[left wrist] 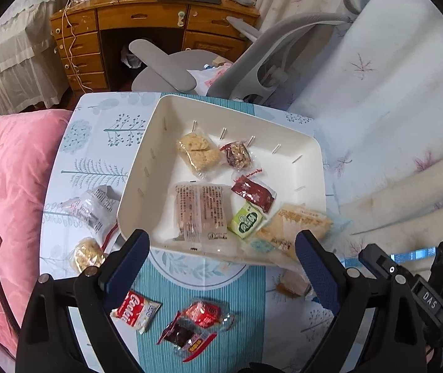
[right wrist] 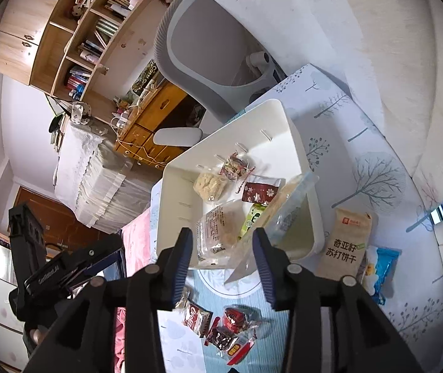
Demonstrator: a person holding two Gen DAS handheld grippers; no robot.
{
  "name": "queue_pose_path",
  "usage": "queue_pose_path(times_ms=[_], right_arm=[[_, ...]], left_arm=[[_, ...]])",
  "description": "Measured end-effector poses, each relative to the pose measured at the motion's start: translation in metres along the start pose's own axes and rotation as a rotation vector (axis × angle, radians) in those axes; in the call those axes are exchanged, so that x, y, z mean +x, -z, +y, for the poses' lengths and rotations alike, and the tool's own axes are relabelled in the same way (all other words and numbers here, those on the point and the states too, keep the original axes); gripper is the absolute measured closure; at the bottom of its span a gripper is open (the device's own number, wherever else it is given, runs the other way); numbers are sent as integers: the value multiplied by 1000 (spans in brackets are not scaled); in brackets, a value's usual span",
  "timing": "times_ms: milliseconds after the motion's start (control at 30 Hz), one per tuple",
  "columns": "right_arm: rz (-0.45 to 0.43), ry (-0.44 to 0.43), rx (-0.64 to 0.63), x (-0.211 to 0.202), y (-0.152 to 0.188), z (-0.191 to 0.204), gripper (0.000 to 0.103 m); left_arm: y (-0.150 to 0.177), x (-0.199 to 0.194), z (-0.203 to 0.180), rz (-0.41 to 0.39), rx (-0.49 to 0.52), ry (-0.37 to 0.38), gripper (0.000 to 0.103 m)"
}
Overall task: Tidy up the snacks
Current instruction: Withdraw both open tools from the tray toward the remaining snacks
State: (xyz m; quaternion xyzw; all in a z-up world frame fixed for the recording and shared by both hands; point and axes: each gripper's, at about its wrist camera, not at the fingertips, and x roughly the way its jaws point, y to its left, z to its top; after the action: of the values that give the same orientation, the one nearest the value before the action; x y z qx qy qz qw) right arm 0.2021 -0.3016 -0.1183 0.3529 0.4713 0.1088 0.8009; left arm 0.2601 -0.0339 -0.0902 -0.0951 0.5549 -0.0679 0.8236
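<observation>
White tray (left wrist: pixel 310 155) sitting on the tabletop (left wrist: pixel 97 143), holding rice cakes (left wrist: pixel 198 152), a green candy (left wrist: pixel 246 220) and red packets (left wrist: pixel 254 194), cracker pack (right wrist: pixel 286 208) leaning over its rim, left tongs (left wrist: pixel 221 259) hanging wide open, right tongs (right wrist: pixel 221 258) standing open, gripping nothing

We see our left gripper (left wrist: pixel 220 267) with black arms, dark blue ribbed pads and silver pivot screws. Our right gripper (right wrist: pixel 221 259) is built alike; its body (left wrist: pixel 429 298) bears a small white "DAS" label.
</observation>
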Motion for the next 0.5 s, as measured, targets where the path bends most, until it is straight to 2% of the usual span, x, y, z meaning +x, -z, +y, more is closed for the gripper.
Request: queue_pose_path(times_ms=[300,500], right_arm=[[-65,37,4,-23,30,12,52],[-105,74,8,-42,68,21,52]], left_arm=[[38,-35,12,-17,34,41,9],[72,-55,26,-21,67,62,9]])
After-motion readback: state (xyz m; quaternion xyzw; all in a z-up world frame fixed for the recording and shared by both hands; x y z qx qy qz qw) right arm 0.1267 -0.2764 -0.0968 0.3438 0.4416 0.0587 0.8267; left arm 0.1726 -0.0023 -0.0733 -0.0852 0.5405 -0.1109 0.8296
